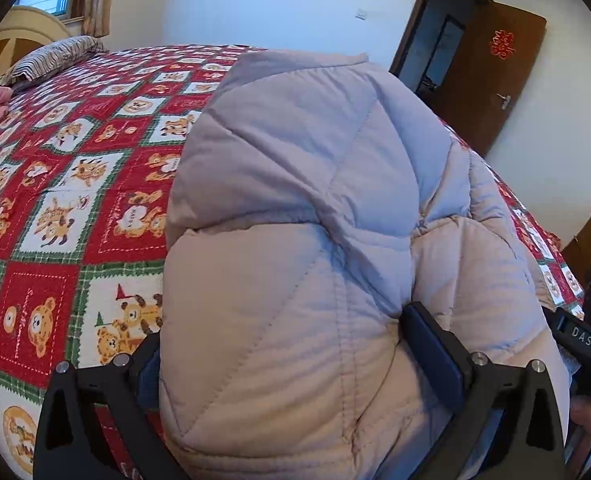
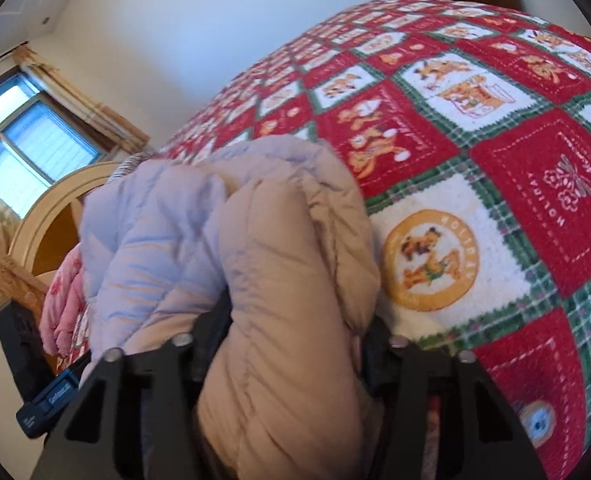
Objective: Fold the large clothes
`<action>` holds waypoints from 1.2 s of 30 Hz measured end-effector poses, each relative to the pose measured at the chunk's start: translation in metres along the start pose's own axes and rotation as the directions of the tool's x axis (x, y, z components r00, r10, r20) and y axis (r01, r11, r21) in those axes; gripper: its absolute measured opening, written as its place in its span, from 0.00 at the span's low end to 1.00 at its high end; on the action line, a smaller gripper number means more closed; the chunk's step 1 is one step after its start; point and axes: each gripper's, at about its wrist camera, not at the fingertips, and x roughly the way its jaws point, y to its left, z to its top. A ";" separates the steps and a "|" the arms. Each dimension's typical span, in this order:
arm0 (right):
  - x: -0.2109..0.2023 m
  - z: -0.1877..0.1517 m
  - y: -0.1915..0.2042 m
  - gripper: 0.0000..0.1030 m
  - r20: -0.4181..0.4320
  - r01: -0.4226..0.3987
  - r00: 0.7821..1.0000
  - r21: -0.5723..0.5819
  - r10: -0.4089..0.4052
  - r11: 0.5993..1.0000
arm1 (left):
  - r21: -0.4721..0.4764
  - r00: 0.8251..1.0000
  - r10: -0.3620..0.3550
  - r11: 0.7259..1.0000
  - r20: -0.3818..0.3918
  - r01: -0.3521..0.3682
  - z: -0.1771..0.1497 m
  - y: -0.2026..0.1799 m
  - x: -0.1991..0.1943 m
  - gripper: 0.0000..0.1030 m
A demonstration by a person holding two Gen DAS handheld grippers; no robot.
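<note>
A puffy quilted jacket point(image 1: 295, 184), pale beige and lilac, lies bunched on the bed. In the left wrist view its thick folded bulk fills the gap between the black fingers, and my left gripper point(image 1: 283, 332) is shut on it. The right wrist view shows a rolled beige fold of the jacket point(image 2: 279, 280) squeezed between the fingers, with my right gripper point(image 2: 295, 320) shut on that fold. The fabric hides the fingertips on both sides. The two grippers stand close side by side at the near end of the jacket.
A red, green and white bear-patterned quilt point(image 1: 75, 184) covers the bed point(image 2: 495, 160). A striped pillow point(image 1: 51, 58) and pink bedding point(image 2: 63, 296) lie by the wooden headboard point(image 2: 51, 220). A brown door point(image 1: 491, 76) stands open beyond the bed.
</note>
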 end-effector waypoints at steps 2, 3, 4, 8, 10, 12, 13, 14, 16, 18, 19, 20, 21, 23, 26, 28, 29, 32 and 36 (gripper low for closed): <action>0.002 0.000 -0.001 0.47 -0.018 -0.026 0.999 0.009 0.026 1.000 | -0.010 1.000 -0.018 1.000 -0.006 0.018 0.001 0.000 0.002 0.99; 0.005 0.001 -0.004 0.47 -0.033 -0.039 0.999 0.020 0.040 0.999 | -0.018 1.000 -0.030 0.999 -0.010 0.030 0.002 0.001 0.003 0.99; 0.009 0.004 -0.006 0.48 -0.053 -0.056 0.997 0.037 0.058 0.998 | -0.024 0.999 -0.042 0.999 -0.011 0.042 0.003 0.001 0.003 0.98; 0.010 0.005 -0.003 0.44 -0.054 -0.051 0.997 0.025 0.052 0.998 | 0.015 0.999 -0.040 0.999 0.023 0.040 0.000 -0.006 -0.009 0.80; 0.005 0.002 0.001 0.35 -0.031 -0.062 0.998 0.011 0.062 0.998 | 0.071 0.998 0.001 0.997 0.066 -0.006 -0.004 -0.015 -0.022 0.69; -0.003 -0.002 0.009 0.31 0.004 -0.031 0.999 -0.024 0.032 0.999 | 0.140 0.992 0.055 0.988 0.112 -0.071 -0.008 -0.032 -0.035 0.59; -0.007 -0.004 0.017 0.29 0.023 -0.003 1.000 -0.048 0.004 0.999 | 0.165 0.990 0.067 0.982 0.127 -0.088 -0.010 -0.038 -0.039 0.57; -0.008 -0.006 0.024 0.28 0.033 0.016 0.999 -0.065 -0.014 0.998 | 0.185 0.987 0.079 0.977 0.141 -0.105 -0.011 -0.043 -0.042 0.56; -0.008 -0.007 0.034 0.28 0.044 0.056 0.998 -0.104 -0.052 0.993 | 0.208 0.984 0.094 0.970 0.153 -0.125 -0.011 -0.050 -0.044 0.55; -0.005 -0.008 0.038 0.28 0.042 0.078 0.996 -0.126 -0.073 0.989 | 0.208 0.984 0.093 0.970 0.150 -0.124 -0.010 -0.050 -0.041 0.55; -0.005 -0.009 0.037 0.28 0.038 0.081 0.996 -0.125 -0.077 0.989 | 0.204 0.985 0.090 0.972 0.146 -0.119 -0.010 -0.048 -0.040 0.55; -0.005 -0.009 0.036 0.28 0.035 0.085 0.996 -0.126 -0.082 0.988 | 0.200 0.986 0.087 0.973 0.144 -0.115 -0.010 -0.046 -0.039 0.55; -0.004 -0.009 0.037 0.28 0.035 0.093 0.995 -0.131 -0.089 0.987 | 0.194 0.986 0.081 0.975 0.144 -0.109 -0.010 -0.044 -0.038 0.55; -0.003 -0.011 0.038 0.28 0.035 0.103 0.994 -0.139 -0.099 0.985 | 0.183 0.987 0.072 0.978 0.143 -0.098 -0.010 -0.040 -0.035 0.56; -0.002 -0.009 0.035 0.28 0.033 0.097 0.995 -0.129 -0.094 0.987 | 0.155 0.990 0.047 0.986 0.133 -0.068 -0.010 -0.032 -0.032 0.58; 0.002 -0.007 0.030 0.30 0.013 0.079 0.997 -0.110 -0.078 0.991 | 0.125 0.993 0.032 0.991 0.117 -0.046 -0.007 -0.025 -0.029 0.62; 0.003 -0.005 0.028 0.31 0.005 0.068 0.998 -0.099 -0.068 0.993 | 0.110 0.994 0.025 0.993 0.111 -0.038 -0.007 -0.023 -0.028 0.64; 0.007 -0.002 0.019 0.35 -0.011 0.035 0.999 -0.061 -0.036 0.998 | 0.086 0.995 0.029 0.996 0.093 -0.037 -0.005 -0.021 -0.022 0.73; 0.009 -0.001 0.009 0.41 -0.013 -0.010 1.000 -0.004 0.010 1.000 | 0.015 0.998 0.014 1.000 0.062 -0.015 -0.002 -0.012 -0.014 0.85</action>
